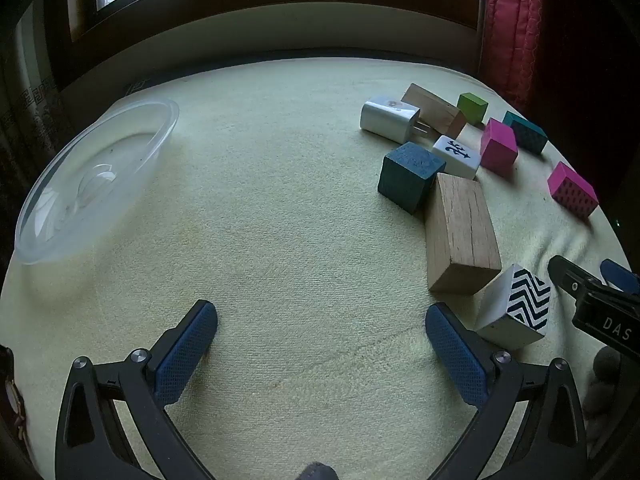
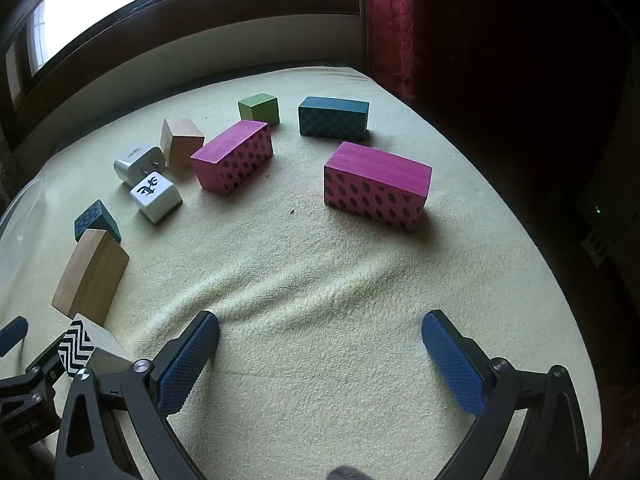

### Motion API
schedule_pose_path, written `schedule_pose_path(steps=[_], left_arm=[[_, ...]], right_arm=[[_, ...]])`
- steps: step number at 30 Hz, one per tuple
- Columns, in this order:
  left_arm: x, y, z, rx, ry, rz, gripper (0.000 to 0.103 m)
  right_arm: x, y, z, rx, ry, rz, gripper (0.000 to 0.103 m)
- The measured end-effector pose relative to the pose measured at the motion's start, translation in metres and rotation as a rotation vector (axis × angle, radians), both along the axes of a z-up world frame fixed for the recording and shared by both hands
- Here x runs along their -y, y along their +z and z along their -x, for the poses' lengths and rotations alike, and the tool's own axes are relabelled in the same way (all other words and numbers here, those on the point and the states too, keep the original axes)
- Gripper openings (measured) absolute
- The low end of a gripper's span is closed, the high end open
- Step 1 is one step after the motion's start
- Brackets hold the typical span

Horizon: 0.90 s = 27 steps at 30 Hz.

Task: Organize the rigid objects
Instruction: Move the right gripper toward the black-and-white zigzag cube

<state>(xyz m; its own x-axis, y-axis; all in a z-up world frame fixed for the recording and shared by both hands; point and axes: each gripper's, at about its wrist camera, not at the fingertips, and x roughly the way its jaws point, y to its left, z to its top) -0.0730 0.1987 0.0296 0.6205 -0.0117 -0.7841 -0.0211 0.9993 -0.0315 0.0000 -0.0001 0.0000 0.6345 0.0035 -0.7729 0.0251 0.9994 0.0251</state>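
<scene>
Left gripper (image 1: 320,332): jaws spread, empty. Right gripper (image 2: 320,340): jaws spread, empty; housing lettered "DAS".

Clear round plastic bowl (image 1: 96,176): bed's left edge, shown whole in the left view only.

Painted and plain wooden blocks (image 2: 376,184), white plug adapter (image 1: 388,118): clustered toward right edge of pale yellow blanket (image 1: 280,220).

I see a pale yellow fleece blanket (image 1: 280,200), rippled near me, carrying everything. A clear plastic bowl (image 1: 96,176) sits at its left. On the right lie scattered blocks: a long wooden block (image 1: 460,236), a teal cube (image 1: 410,176), a zigzag block (image 1: 516,306), two pink dotted blocks (image 2: 376,184) and a white charger (image 1: 388,118).
</scene>
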Motion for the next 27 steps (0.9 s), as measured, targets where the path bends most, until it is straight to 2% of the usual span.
schedule_pose_path(steps=[19, 27], left_arm=[[-0.0006, -0.0001, 0.0001, 0.0, 0.0, -0.001, 0.103], [-0.0003, -0.0003, -0.0003, 0.0, 0.0, 0.0, 0.103]], right_arm=[[0.0009, 0.0007, -0.0016, -0.009, 0.004, 0.0, 0.103], [0.0017, -0.0026, -0.001, -0.018, 0.038, 0.003, 0.103]])
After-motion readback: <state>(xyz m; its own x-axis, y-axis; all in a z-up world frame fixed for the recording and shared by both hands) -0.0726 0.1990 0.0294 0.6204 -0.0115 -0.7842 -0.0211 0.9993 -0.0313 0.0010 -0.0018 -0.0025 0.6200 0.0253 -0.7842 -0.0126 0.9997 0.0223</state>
